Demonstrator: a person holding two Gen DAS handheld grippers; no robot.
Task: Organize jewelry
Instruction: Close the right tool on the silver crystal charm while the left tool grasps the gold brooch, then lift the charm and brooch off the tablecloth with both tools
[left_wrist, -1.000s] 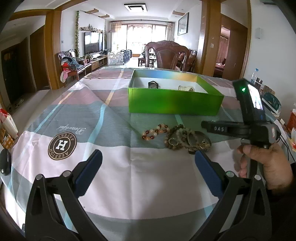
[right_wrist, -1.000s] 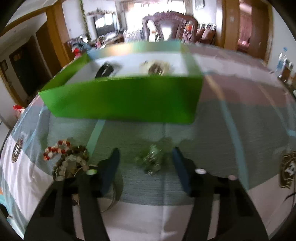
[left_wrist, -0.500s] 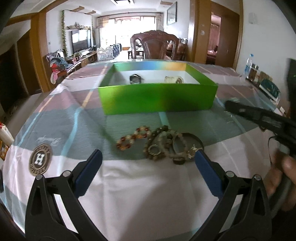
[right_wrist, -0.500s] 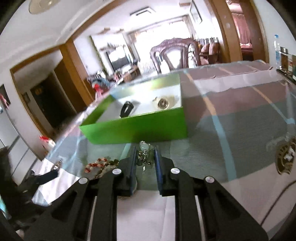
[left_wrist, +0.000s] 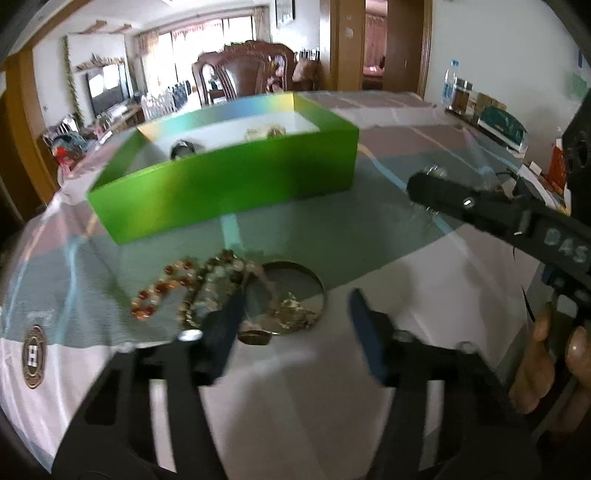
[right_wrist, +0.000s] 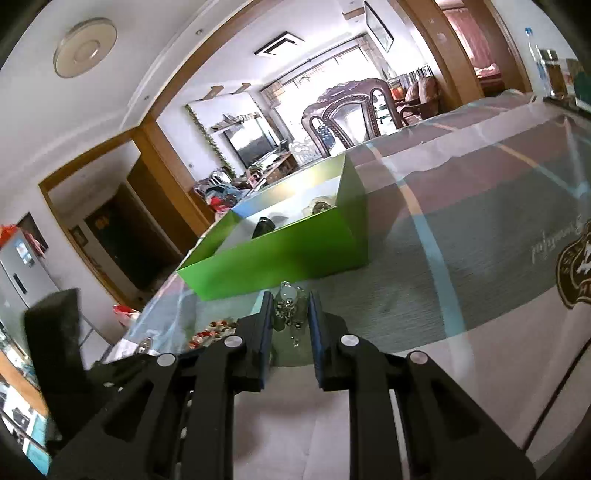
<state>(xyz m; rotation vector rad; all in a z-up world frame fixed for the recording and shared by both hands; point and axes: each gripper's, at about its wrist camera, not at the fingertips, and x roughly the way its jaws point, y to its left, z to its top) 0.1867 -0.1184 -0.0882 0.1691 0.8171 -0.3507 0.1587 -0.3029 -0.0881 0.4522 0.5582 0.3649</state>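
A living room with a carved wooden chair (left_wrist: 246, 70) and a bright window lies behind a bench (left_wrist: 369, 387) covered in a checked pastel cloth. The right gripper (right_wrist: 289, 314) has its jaws pressed onto a small glassy, silvery trinket (right_wrist: 287, 308), held off the cloth just in front of the green box (right_wrist: 295, 247). The left gripper (left_wrist: 293, 308) hangs low over the bench with its jaws spread wide; the left one overlaps the edge of a heap of beaded bracelets (left_wrist: 199, 280), though contact cannot be judged through the blur. A metal bangle (left_wrist: 295, 295) lies against that heap with a small gold-toned piece inside its ring. The box stands beyond the heap, apart from it, holding a dark item (left_wrist: 182, 149) and a pale ornament (left_wrist: 266, 132) on its white floor.
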